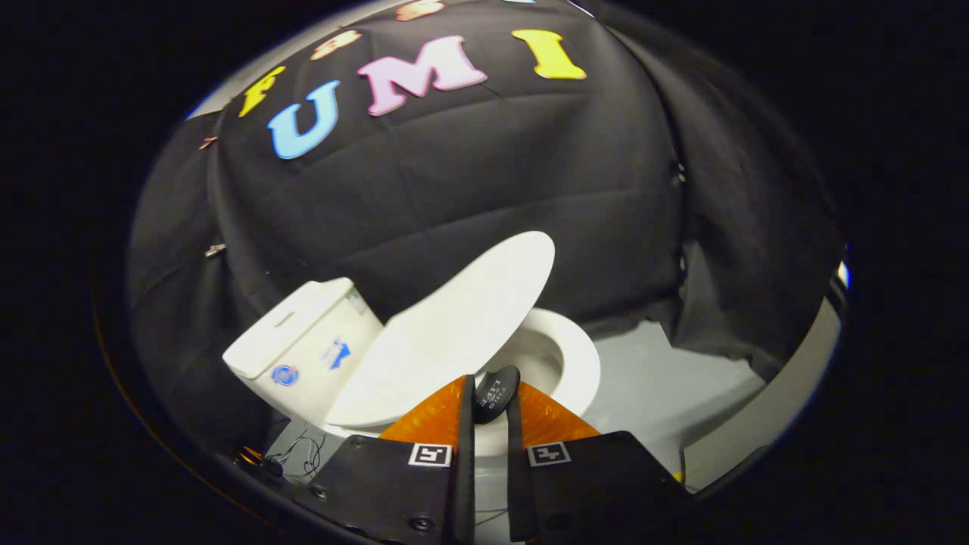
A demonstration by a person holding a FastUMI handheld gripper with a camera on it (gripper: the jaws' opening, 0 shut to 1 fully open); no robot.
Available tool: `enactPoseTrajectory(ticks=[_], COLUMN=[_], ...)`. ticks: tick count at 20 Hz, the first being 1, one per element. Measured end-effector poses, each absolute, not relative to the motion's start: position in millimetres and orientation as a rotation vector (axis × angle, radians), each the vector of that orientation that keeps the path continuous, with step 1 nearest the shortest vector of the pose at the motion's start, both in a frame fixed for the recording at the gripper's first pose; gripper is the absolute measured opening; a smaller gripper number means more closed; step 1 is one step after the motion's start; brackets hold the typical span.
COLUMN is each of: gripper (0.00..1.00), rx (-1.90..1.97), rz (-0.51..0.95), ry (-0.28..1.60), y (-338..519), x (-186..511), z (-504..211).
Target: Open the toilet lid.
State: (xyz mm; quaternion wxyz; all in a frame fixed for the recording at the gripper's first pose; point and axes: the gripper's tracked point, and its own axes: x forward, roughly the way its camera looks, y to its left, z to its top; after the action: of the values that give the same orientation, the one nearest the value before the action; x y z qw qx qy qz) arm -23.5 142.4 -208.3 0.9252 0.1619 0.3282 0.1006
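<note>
Tool (pixel 490 401) clamped on black lift tab (pixel 496 393) at lid edge; toilet lid (pixel 454 325) raised partway, tilted over bowl (pixel 564 356), tank (pixel 303 341) behind.

Blue round sticker (pixel 285 375) and blue arrow sticker (pixel 338 353) on the front of the tank (pixel 303 341), wording too small to read. Square black-and-white markers (pixel 430 454) on the tongs (pixel 490 393). White lettering on the black tab (pixel 493 393) between the fingers, unreadable.
</note>
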Motion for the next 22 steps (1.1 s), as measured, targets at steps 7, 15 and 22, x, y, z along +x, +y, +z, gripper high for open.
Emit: enactPoseTrajectory(ticks=[7, 15, 22], gripper=[0.22, 0.22, 0.22], rx=[0.188, 0.152, 0.128], rz=[0.322, 0.368, 0.462], ry=[0.511, 0.462, 0.41], y=[219, 257, 327], x=[-1, 4, 10], z=[-123, -98, -64])
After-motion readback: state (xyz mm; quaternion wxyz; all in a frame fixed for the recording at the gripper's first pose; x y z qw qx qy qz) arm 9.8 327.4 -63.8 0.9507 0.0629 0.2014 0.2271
